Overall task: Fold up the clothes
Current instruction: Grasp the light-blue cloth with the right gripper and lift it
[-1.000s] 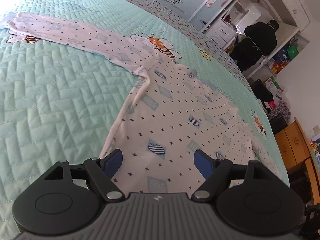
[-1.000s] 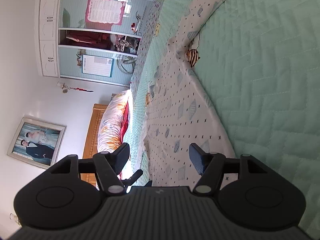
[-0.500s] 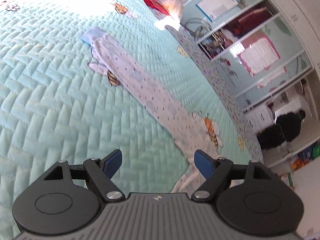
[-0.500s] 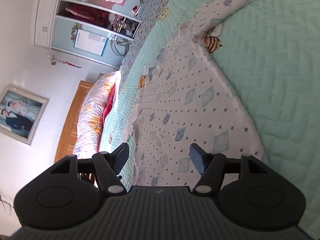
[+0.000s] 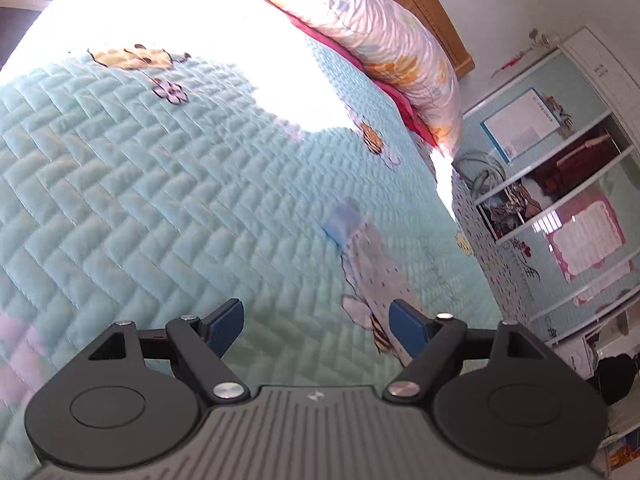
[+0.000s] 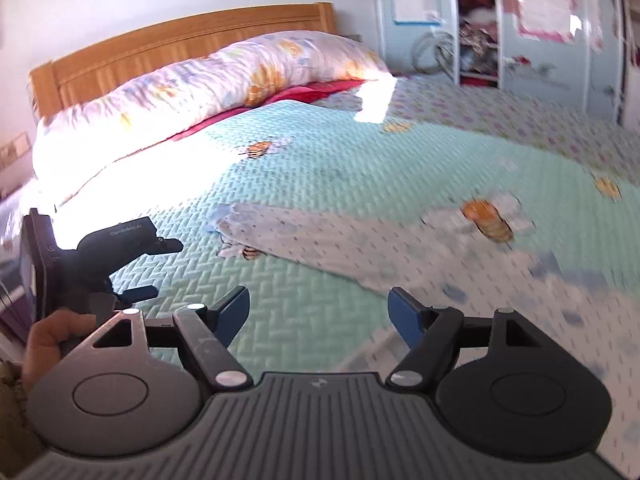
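Observation:
A white garment with small blue patterns lies flat on the mint quilted bedspread [image 6: 320, 168]. Its long sleeve [image 6: 320, 240] runs left and ends in a pale blue cuff [image 6: 220, 220]; the body [image 6: 520, 300] spreads to the lower right. In the left wrist view the sleeve [image 5: 372, 272] and cuff [image 5: 344, 220] lie just ahead of the right pad. My left gripper [image 5: 316, 328] hovers open and empty over the quilt, and shows in the right wrist view [image 6: 158, 268], held by a hand [image 6: 52, 336]. My right gripper [image 6: 319, 316] is above the garment's edge, jaws opening, nothing between them.
A rolled floral duvet [image 6: 208, 80] and a wooden headboard [image 6: 180, 40] close off the far end of the bed. A wardrobe with open shelves [image 6: 480, 40] stands beyond the right side. Bright sunlight [image 5: 180, 20] washes out part of the quilt. A person in dark clothes [image 5: 616, 376] stands far off.
Both views have swung and rolled toward the head of the bed. My left gripper moved along the sleeve toward the cuff. My right gripper rose off the garment body, its jaws a little wider.

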Demonstrator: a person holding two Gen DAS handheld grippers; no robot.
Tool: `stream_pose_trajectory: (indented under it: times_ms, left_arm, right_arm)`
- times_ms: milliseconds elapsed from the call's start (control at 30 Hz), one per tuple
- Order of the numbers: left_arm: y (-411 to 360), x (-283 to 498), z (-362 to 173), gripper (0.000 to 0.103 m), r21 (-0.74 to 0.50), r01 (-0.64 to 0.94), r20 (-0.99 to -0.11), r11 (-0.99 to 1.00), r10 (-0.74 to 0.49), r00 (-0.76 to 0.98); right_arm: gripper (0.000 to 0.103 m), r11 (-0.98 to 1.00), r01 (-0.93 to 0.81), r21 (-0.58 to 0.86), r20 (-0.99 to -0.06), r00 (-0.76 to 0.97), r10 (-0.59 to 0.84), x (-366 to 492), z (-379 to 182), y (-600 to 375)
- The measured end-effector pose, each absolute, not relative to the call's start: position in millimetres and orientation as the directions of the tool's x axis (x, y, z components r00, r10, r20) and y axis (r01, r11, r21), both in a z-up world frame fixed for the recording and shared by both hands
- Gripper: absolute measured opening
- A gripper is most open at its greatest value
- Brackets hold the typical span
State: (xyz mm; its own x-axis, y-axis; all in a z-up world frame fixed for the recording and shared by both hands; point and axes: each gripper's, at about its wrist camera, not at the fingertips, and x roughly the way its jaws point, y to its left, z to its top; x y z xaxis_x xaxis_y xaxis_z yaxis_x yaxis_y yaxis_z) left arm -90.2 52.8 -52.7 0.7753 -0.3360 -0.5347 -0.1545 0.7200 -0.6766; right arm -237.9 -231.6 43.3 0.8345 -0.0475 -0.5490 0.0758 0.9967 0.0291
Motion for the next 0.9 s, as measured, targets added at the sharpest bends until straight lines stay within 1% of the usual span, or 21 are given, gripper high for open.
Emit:
stream_pose_trajectory:
  times_ms: [133,200,233,367,400,433,533,600,767,800,833,900]
  left_arm:
    - [76,-87,-56,0.083,-0.692,-0.209,-0.527,0.691,-0.285,0.801]
    - [80,-84,-61,0.083,-0.705,-0.223,-0.527,0.673,-0.286,0.800]
    - [83,-83,-62,0.083,-0.711,-0.226,-0.526,0.666,-0.290,0.800]
    - [90,-81,-62,0.084,-0.729,-0.232,-0.505,0.644,-0.278,0.817]
    - [92,-81,-63,0.084,-0.732,-0.234,-0.503,0.640,-0.276,0.819]
    - [93,-80,-64,0.084,-0.736,-0.237,-0.503,0.634,-0.277,0.819]
    - [96,-78,-67,0.084,-0.744,-0.238,-0.498,0.624,-0.282,0.820]
    - [97,-76,-67,0.084,-0.743,-0.234,-0.497,0.627,-0.282,0.821]
    - [98,-75,-70,0.084,-0.744,-0.233,-0.496,0.626,-0.284,0.820]
    - [98,-75,-70,0.084,-0.744,-0.233,-0.496,0.626,-0.284,0.821]
    - [98,-75,-70,0.084,-0.745,-0.232,-0.494,0.625,-0.284,0.822]
    - [98,-75,-70,0.084,-0.741,-0.230,-0.496,0.631,-0.284,0.820]
  right_arm:
    - [0.077,0.972,-0.061,-0.229,-0.542,0.837,-0.075,-163,36,-176]
    - [0.077,0.940,-0.135,-0.313,-0.551,0.832,-0.064,-135,28,-151]
    - [0.076,0.927,-0.171,-0.335,-0.559,0.828,-0.049,-121,23,-140]
    - [0.074,0.903,-0.262,-0.341,-0.601,0.799,0.006,-73,-2,-119]
    - [0.071,0.888,-0.283,-0.364,-0.610,0.793,0.002,-64,-11,-112]
    - [0.067,0.870,-0.302,-0.390,-0.618,0.787,-0.004,-56,-19,-105]
    - [0.066,0.833,-0.334,-0.441,-0.635,0.772,-0.026,-34,-40,-93]
    - [0.065,0.806,-0.334,-0.489,-0.635,0.769,-0.067,-21,-52,-86]
    - [0.065,0.754,-0.296,-0.587,-0.594,0.790,-0.153,0,-68,-75]
    - [0.061,0.742,-0.283,-0.607,-0.582,0.794,-0.173,2,-70,-72]
    - [0.052,0.736,-0.279,-0.617,-0.577,0.796,-0.182,4,-73,-70]
    - [0.045,0.725,-0.272,-0.632,-0.565,0.802,-0.192,2,-77,-65]
